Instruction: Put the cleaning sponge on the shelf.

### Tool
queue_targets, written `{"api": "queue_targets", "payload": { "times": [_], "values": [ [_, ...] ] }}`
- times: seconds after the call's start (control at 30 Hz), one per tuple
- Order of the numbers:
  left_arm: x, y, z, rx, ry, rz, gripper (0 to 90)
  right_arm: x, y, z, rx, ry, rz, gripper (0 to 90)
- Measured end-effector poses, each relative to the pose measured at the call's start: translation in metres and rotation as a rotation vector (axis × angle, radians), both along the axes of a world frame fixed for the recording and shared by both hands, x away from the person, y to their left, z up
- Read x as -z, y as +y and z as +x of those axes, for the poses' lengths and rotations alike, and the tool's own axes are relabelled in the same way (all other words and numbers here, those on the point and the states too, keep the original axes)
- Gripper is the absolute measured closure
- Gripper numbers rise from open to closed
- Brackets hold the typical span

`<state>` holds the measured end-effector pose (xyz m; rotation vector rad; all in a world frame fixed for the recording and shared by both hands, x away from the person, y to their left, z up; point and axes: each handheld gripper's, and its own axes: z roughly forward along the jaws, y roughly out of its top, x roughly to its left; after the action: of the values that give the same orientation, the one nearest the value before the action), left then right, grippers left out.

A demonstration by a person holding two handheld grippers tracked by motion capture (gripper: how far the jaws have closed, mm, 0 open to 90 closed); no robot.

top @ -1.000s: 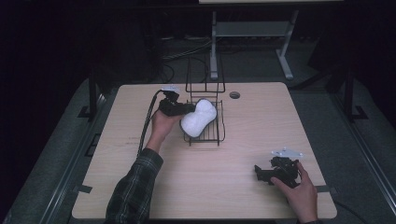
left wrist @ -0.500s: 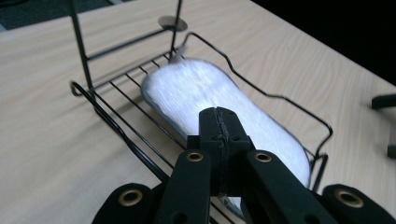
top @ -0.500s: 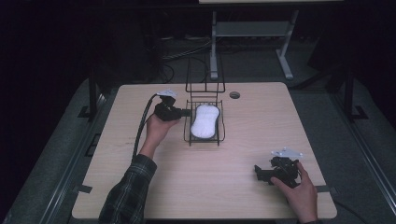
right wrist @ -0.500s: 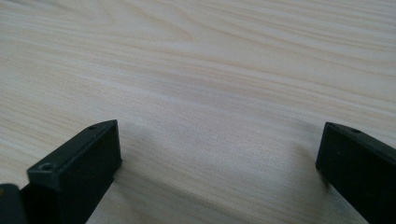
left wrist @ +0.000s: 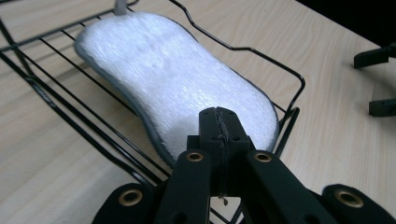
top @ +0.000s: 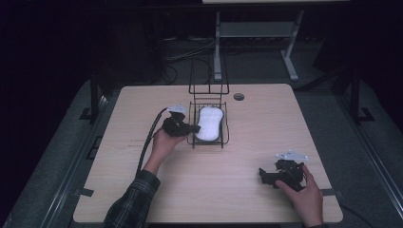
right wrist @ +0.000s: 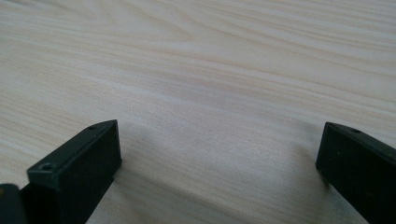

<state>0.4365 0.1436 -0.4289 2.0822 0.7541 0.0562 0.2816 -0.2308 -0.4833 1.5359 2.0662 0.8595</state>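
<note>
- Darkness swallows everything beyond the table (top: 142, 190) in the high view; a metal stand's legs (top: 256, 33) and some floor cables are dim shapes, and what they belong to is cut off at the top edge
- Left gripper (top: 192, 128), seen from above, is a dark lump against the basket's near-left side; whether its tip touches the wire I cannot tell there; the hand (top: 164, 142) beneath it and a plaid sleeve (top: 130, 204) run off the bottom edge
- In the left gripper view the gripper (left wrist: 218, 122) has its jaws pressed flat together with nothing between them, having just been closing; the tip covers part of the sponge's near end, so that edge is hidden
- Sponge (left wrist: 173, 84) lies flat inside the black wire basket (left wrist: 289, 79), lengthwise; in the high view it (top: 209, 123) is a pale oblong filling most of the basket (top: 192, 142)
- Its look: white to silvery, finely textured top, a waisted peanut outline, a thin grey rim round the side; its far end is blurred
- Right gripper (top: 267, 177) rests near the table's front right, well apart from the basket, held by a hand (top: 304, 194); its jaws (right wrist: 219, 163) stand spread wide over bare wood, holding nothing; their outer parts are cropped by the frame
- Two black ends at the right edge of the left gripper view are cut off
</note>
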Motion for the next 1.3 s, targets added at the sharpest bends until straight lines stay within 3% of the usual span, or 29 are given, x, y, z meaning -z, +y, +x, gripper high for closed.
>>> {"api": "queue_targets", "payload": {
  "times": [0.4, 0.73, 0.9, 1.0, 1.3],
  "values": [
    [0.005, -0.007, -0.002, 0.009, 0.006, -0.004, 89.6, 0.000, 0.000, 0.000, 0.000, 0.000, 0.000, 0.0],
    [-0.007, 0.005, -0.007, 0.005, -0.013, 0.006, 89.4, 0.000, 0.000, 0.000, 0.000, 0.000, 0.000, 0.0],
    [-0.012, 0.014, -0.011, -0.026, -0.023, 0.016, 77.5, 0.000, 0.000, 0.000, 0.000, 0.000, -0.001, 0.0],
    [-0.014, 0.019, -0.013, -0.038, -0.019, 0.025, 65.9, 0.000, 0.000, 0.000, -0.001, 0.000, -0.001, 0.0],
    [-0.015, 0.039, -0.025, -0.101, -0.057, 0.044, 39.4, 0.000, 0.000, 0.000, -0.001, 0.000, -0.001, 0.0]
  ]
}}
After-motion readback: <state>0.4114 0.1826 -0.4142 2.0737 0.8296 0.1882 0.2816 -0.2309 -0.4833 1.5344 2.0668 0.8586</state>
